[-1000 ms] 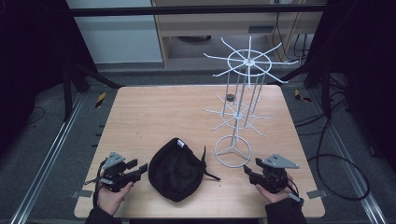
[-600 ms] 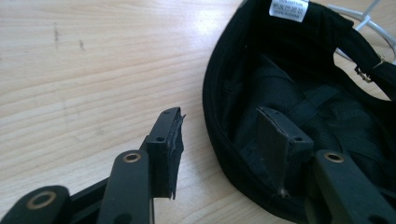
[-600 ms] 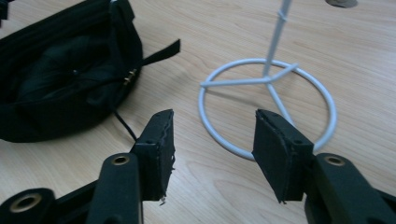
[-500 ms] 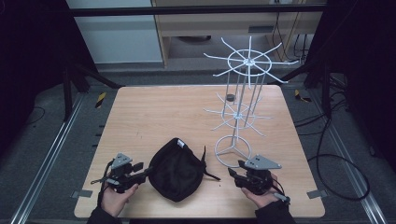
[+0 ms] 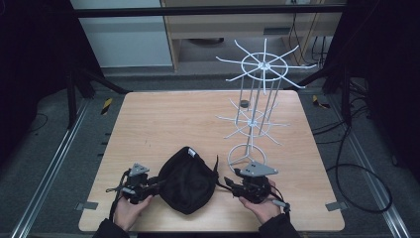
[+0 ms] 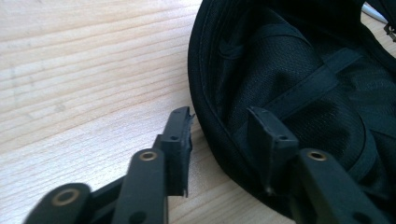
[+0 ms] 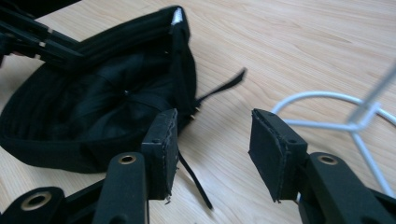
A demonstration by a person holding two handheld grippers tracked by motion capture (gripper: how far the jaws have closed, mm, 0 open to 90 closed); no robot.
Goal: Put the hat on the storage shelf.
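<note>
Two grippers sit low on my pale wooden table (image 5: pixel 163 119): the left gripper (image 6: pixel 219 128) spread wide astride the black cap's (image 5: pixel 187 179) rim, the right gripper (image 7: pixel 212 140) wide and empty between cap and white wire rack (image 5: pixel 257 104). Grey floor and cables surround us.

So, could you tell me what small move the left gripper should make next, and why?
Probably close the left gripper on the black cap. Its jaws are open and straddle the cap's rim, one outside on the table, one inside. The right gripper is open beside the cap, holding nothing.
</note>
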